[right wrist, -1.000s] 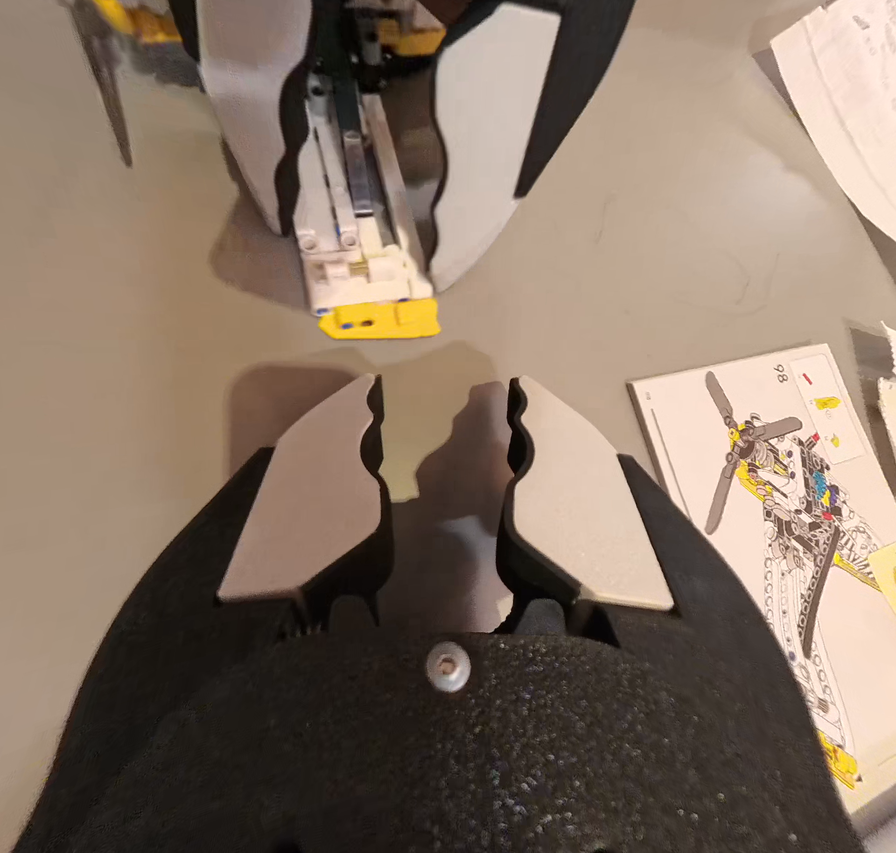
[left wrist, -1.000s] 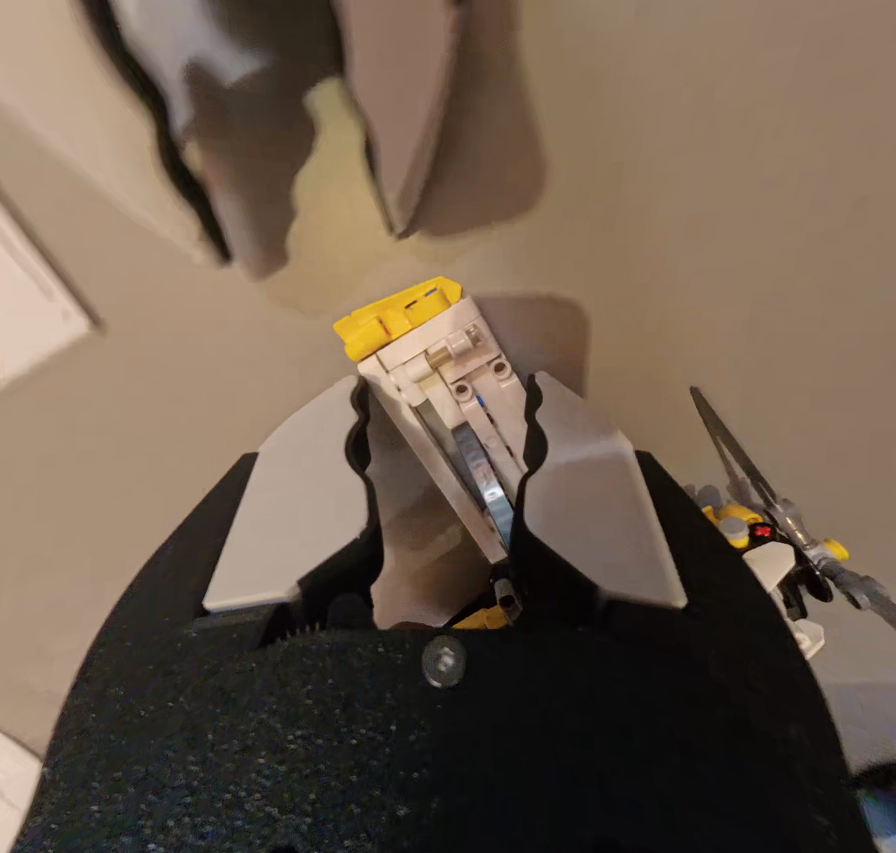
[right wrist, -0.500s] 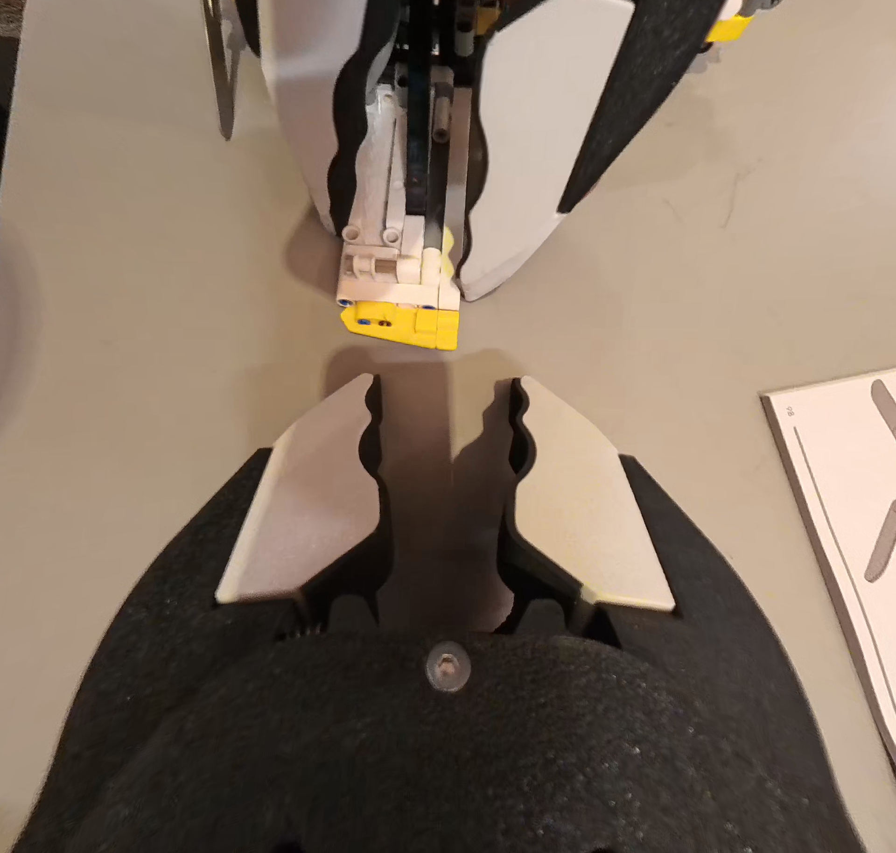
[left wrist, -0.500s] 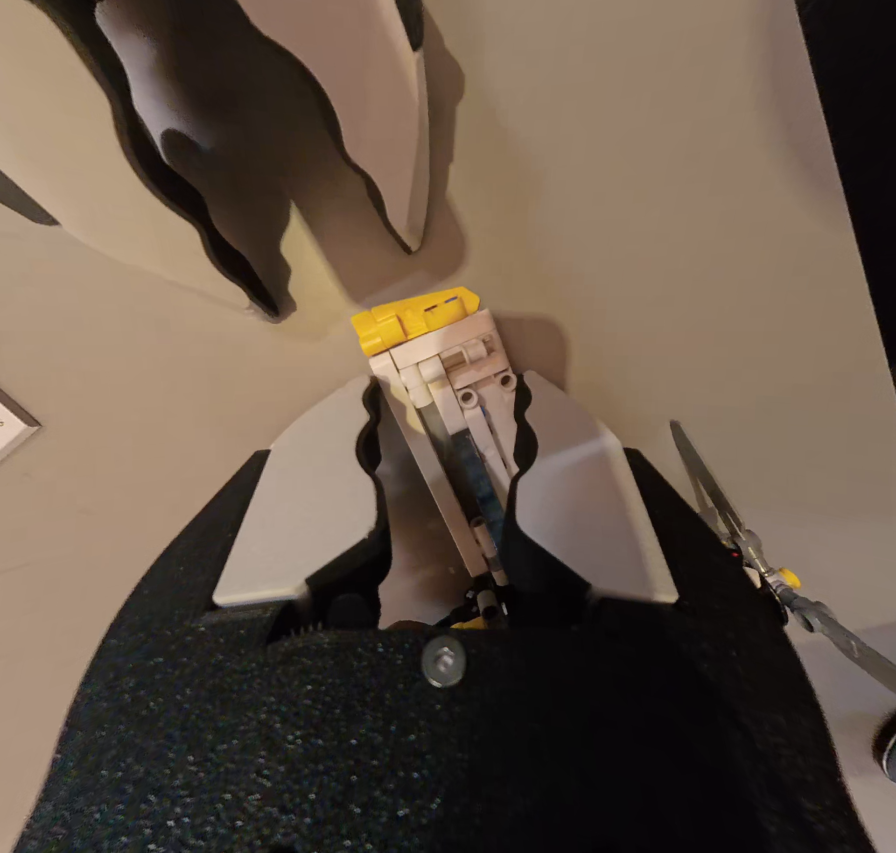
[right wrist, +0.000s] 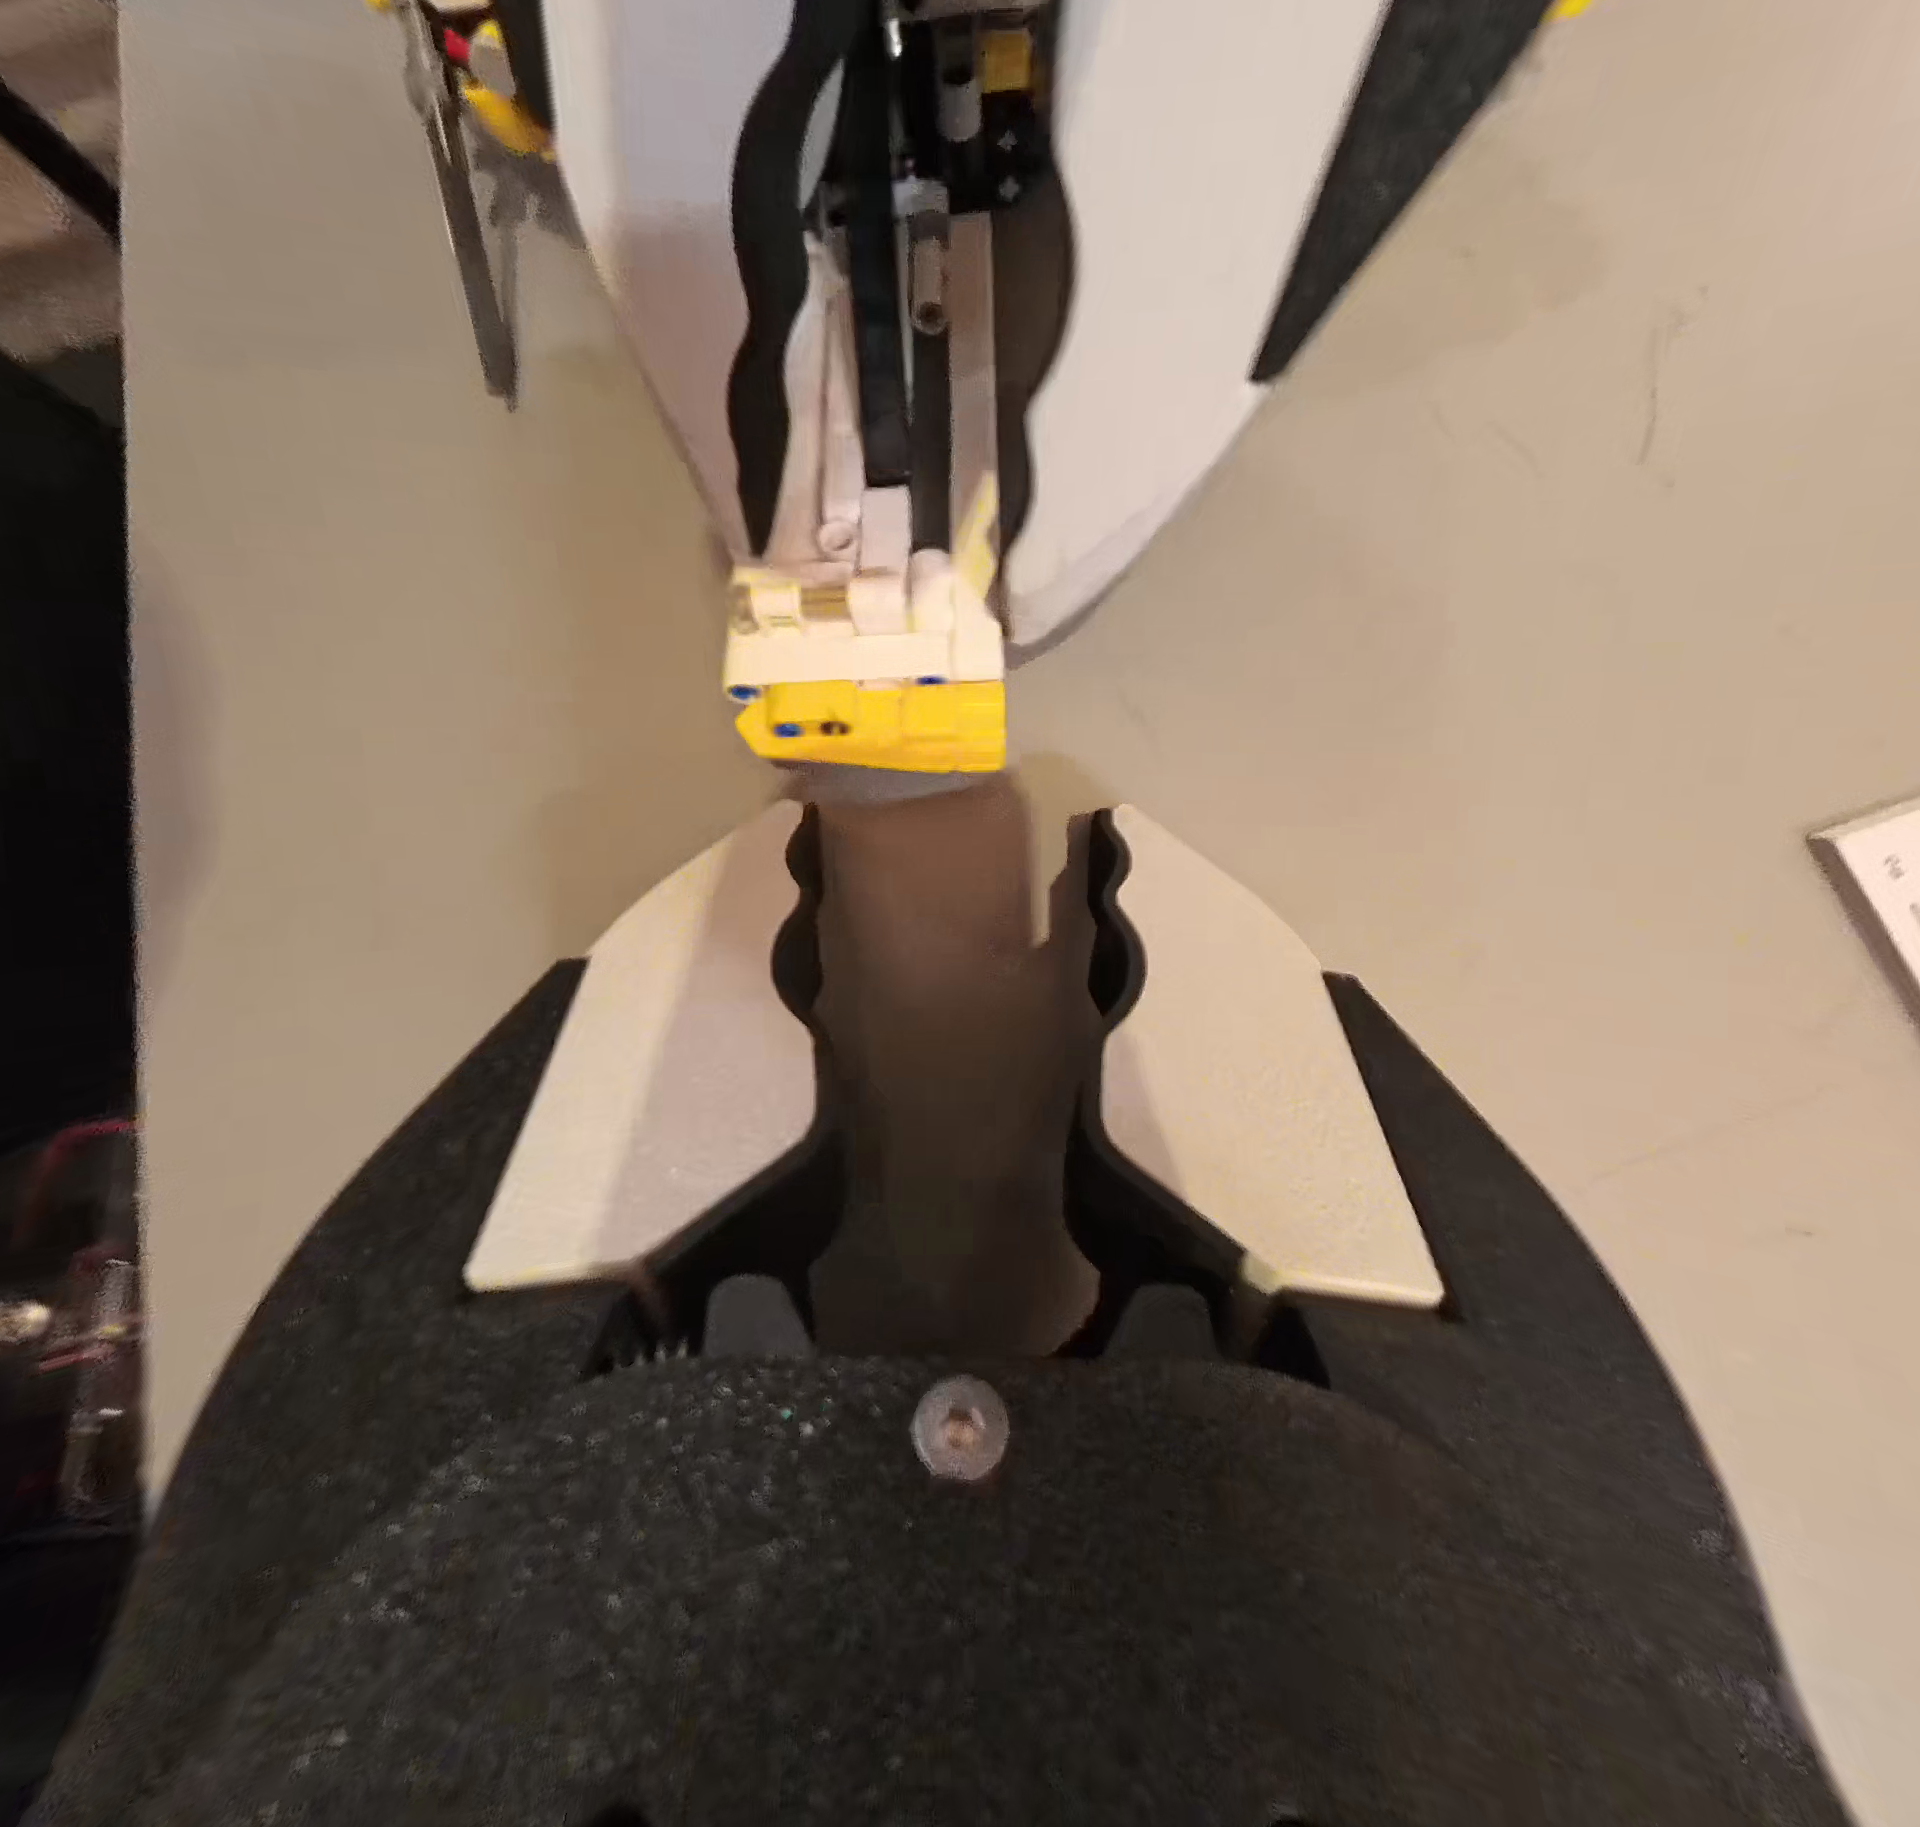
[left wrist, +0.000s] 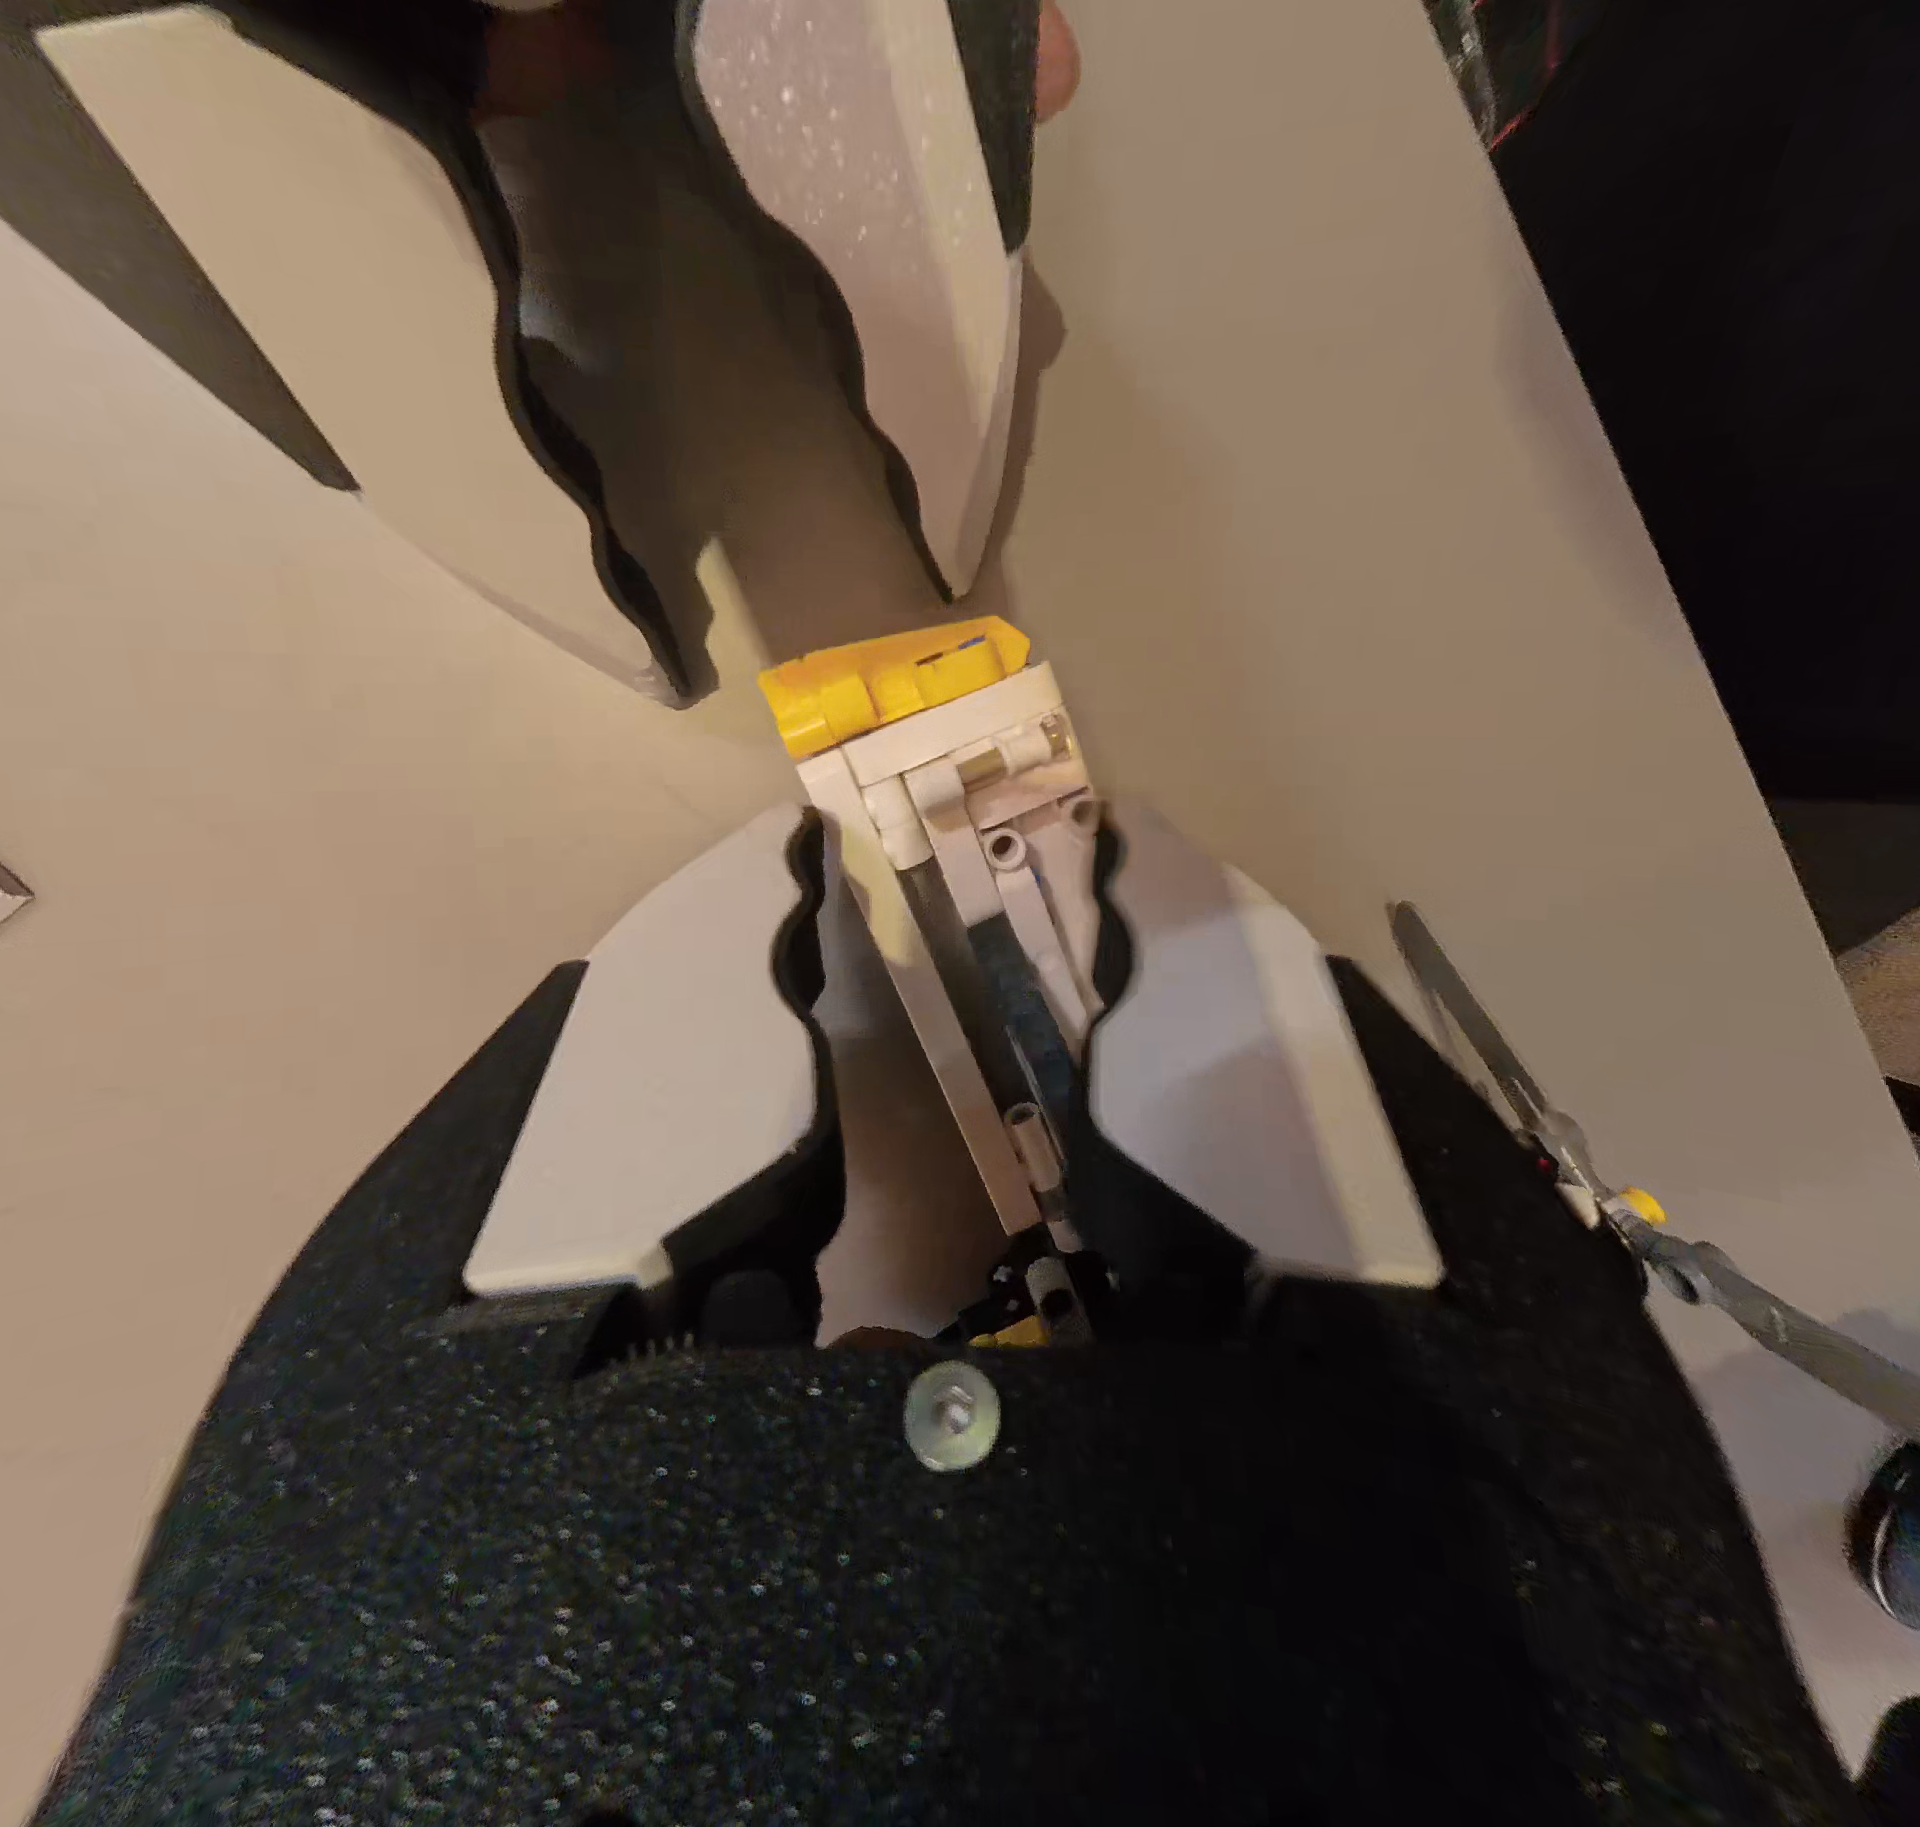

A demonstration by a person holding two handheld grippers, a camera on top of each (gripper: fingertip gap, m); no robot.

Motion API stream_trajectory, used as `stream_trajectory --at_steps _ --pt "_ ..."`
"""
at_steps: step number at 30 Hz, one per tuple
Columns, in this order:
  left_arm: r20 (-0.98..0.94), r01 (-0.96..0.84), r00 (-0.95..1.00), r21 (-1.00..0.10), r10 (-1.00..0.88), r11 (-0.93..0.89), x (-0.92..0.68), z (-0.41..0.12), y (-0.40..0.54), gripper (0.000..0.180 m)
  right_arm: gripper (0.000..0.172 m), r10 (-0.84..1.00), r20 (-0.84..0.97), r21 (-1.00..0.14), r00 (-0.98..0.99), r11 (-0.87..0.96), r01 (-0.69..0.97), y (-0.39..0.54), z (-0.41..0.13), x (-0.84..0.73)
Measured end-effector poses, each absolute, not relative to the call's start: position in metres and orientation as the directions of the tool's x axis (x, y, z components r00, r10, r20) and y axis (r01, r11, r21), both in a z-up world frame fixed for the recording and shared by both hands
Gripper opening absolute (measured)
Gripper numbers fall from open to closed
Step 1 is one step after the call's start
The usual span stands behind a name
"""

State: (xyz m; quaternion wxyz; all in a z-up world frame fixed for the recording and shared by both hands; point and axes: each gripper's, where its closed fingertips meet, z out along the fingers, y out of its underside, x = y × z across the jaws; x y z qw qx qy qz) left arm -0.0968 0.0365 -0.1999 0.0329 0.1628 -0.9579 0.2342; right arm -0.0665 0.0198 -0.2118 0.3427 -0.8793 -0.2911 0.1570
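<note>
My left gripper (left wrist: pixel 951 821) is shut on a long white brick-built model part (left wrist: pixel 1023 847) with a yellow end piece (left wrist: pixel 894 681). The part runs between the pads and sticks out past the fingertips, just above the beige table (left wrist: pixel 260 738). The right wrist view shows the same part (right wrist: pixel 862 634) held between the left gripper's fingers (right wrist: pixel 1101 447). My right gripper (right wrist: pixel 951 821) is open and empty, its fingertips just short of the yellow end (right wrist: pixel 883 728). In the left wrist view the right gripper (left wrist: pixel 816 634) faces me, close to the yellow end.
A grey propeller blade (left wrist: pixel 1475 1071) with small yellow parts lies on the table to the right of my left gripper; it also shows in the right wrist view (right wrist: pixel 457 188). A booklet corner (right wrist: pixel 1881 894) lies at the right. The table edge and dark floor (right wrist: pixel 62 738) are at the left. The grippers' ends are close to 4 cm from one another.
My left jaws have narrowed onto the white and yellow part. The two grippers have come closer together, so my open right gripper now stands just before the yellow end.
</note>
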Motion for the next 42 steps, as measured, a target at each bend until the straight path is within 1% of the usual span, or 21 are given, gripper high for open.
stream_trajectory --at_steps 1,2,3,5,7,9,12,16,20,23,27,30,33,35,36,37,42 --pt "0.146 -0.336 -0.942 -0.455 -0.303 0.825 -0.096 -0.197 0.036 0.037 0.050 0.596 -0.121 -0.695 0.794 -0.622 0.362 0.020 -0.210 -0.068" --pt "0.151 -0.332 -0.943 -0.476 -0.296 0.814 -0.096 -0.194 0.036 0.014 0.050 0.574 -0.169 -0.695 0.802 -0.646 0.316 0.020 -0.209 -0.069" --pt "0.155 -0.329 -0.944 -0.498 -0.291 0.803 -0.095 -0.191 0.035 0.011 0.049 0.552 -0.219 -0.695 0.805 -0.667 0.269 0.020 -0.207 -0.071" --pt "0.134 -0.336 -0.941 -0.500 -0.312 0.798 -0.091 -0.191 0.041 0.014 0.048 0.537 -0.295 -0.697 0.790 -0.687 0.206 0.020 -0.202 -0.076" --pt "0.113 -0.356 -0.931 -0.475 -0.346 0.805 -0.089 -0.193 0.051 0.027 0.048 0.538 -0.289 -0.700 0.792 -0.683 0.209 0.020 -0.202 -0.076" --pt "0.102 -0.380 -0.920 -0.475 -0.379 0.794 -0.090 -0.190 0.057 0.039 0.050 0.541 -0.253 -0.700 0.802 -0.674 0.234 0.020 -0.204 -0.074" --pt "0.059 -0.393 -0.908 -0.470 -0.416 0.790 -0.097 -0.178 0.060 0.051 0.051 0.551 -0.151 -0.694 0.821 -0.650 0.309 0.018 -0.209 -0.069" --pt "-0.019 -0.430 -0.879 -0.399 -0.476 0.810 -0.107 -0.167 0.061 0.068 0.051 0.576 -0.062 -0.705 0.815 -0.604 0.373 0.016 -0.208 -0.070" --pt "-0.054 -0.441 -0.873 -0.338 -0.484 0.832 -0.111 -0.170 0.053 0.068 0.050 0.585 -0.054 -0.731 0.809 -0.575 0.367 0.016 -0.205 -0.071" --pt "-0.028 -0.457 -0.872 -0.310 -0.489 0.834 -0.111 -0.182 0.044 0.069 0.050 0.585 -0.042 -0.750 0.810 -0.554 0.361 0.015 -0.202 -0.069" --pt "-0.006 -0.445 -0.890 -0.212 -0.457 0.870 -0.123 -0.206 0.042 0.072 0.049 0.579 -0.032 -0.776 0.815 -0.529 0.345 0.009 -0.197 -0.063" --pt "-0.016 -0.427 -0.900 -0.158 -0.435 0.890 -0.129 -0.219 0.042 0.078 0.047 0.587 -0.045 -0.801 0.808 -0.505 0.322 0.005 -0.192 -0.062" --pt "-0.008 -0.433 -0.898 -0.178 -0.441 0.884 -0.131 -0.219 0.036 0.077 0.047 0.592 -0.046 -0.811 0.804 -0.492 0.316 0.004 -0.190 -0.062" --pt "0.010 -0.433 -0.899 -0.177 -0.439 0.884 -0.135 -0.219 0.033 0.067 0.047 0.600 -0.033 -0.808 0.799 -0.486 0.331 0.003 -0.190 -0.064" --pt "0.005 -0.443 -0.893 -0.184 -0.450 0.877 -0.134 -0.218 0.033 0.055 0.048 0.606 -0.021 -0.805 0.795 -0.482 0.346 0.003 -0.191 -0.065" --pt "0.006 -0.448 -0.891 -0.183 -0.454 0.875 -0.133 -0.218 0.034 0.052 0.048 0.614 -0.005 -0.800 0.790 -0.477 0.365 0.002 -0.193 -0.066" --pt "0.023 -0.434 -0.898 -0.198 -0.439 0.879 -0.135 -0.217 0.034 0.051 0.049 0.677 0.138 -0.753 0.723 -0.403 0.521 -0.004 -0.201 -0.078"
